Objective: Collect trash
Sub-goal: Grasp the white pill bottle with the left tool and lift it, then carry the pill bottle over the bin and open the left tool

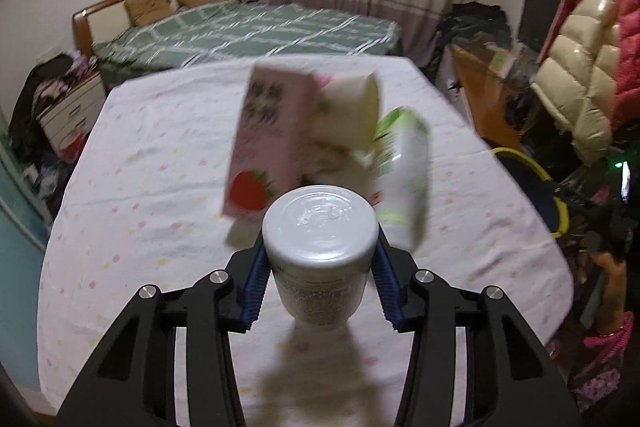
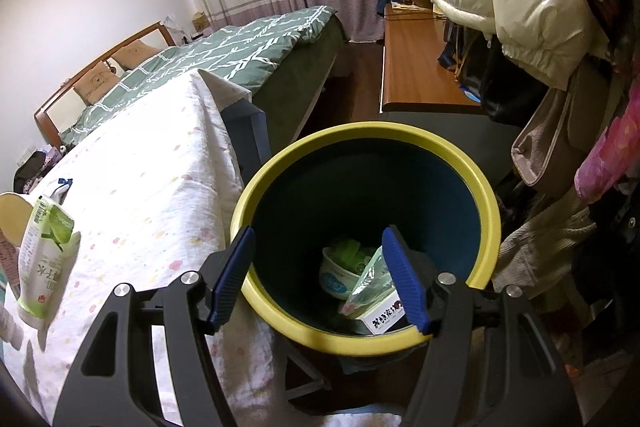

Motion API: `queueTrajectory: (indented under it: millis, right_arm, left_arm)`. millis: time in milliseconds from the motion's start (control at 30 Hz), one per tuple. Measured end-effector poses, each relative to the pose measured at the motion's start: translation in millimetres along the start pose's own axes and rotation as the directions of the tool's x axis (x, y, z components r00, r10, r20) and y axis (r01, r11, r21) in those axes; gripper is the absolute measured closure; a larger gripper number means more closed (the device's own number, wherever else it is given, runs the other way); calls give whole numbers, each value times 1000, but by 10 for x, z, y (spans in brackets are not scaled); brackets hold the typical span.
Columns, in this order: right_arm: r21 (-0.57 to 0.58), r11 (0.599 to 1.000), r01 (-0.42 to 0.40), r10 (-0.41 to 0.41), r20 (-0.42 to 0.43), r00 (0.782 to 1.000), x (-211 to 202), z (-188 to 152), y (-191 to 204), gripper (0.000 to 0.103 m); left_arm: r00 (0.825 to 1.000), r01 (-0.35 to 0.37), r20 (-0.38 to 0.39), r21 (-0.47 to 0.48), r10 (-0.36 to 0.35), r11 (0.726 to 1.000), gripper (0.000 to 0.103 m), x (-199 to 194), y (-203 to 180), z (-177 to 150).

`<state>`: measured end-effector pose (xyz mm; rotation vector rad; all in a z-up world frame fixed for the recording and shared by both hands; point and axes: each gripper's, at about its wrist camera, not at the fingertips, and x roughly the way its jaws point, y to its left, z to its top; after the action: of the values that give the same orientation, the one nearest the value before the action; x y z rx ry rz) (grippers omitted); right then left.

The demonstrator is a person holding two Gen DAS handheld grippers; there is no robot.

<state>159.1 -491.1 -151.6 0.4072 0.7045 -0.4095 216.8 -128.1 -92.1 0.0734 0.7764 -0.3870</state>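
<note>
The left gripper has its blue pads pinched on a small white bottle, held just above the cloth-covered table, its shadow falling on the cloth beneath. The grip looks to be high on the bottle's body, just under the cap end, so most of it hangs free below the pads; a smooth round plastic wall like that could well slip or swivel if the hand swings fast toward the bin. The bottle's long axis runs roughly upright, tipped a little toward the camera, the capped end up and near us, the printed body pointing down at the cloth. Close behind it stand a pink strawberry carton, a pale cup and a green-and-white pouch, all blurred; a careless sweep might knock them over. The right gripper hovers spread and empty over the yellow-rimmed bin, which sits just beside the table edge with a bowl and wrappers already in it. That gripper partly blocks the mouth, so the two hands could bump at the drop.
</note>
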Motion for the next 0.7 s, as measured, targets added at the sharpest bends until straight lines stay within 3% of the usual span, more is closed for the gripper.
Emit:
queueTrajectory:
  millis: [400, 533, 700]
  right_arm:
    - [60, 998, -11, 9, 32, 999, -128, 1, -291, 40]
    - [66, 998, 11, -14, 44, 999, -191, 2, -417, 40]
    - [78, 996, 46, -50, 51, 997, -276, -42, -621, 40]
  left_arm:
    - [989, 115, 79, 136, -126, 984, 56, -251, -687, 407]
    - [976, 182, 79, 230, -205, 956, 56, -159, -1167, 602]
    - [944, 310, 22, 294, -330, 904, 56, 147, -1783, 785]
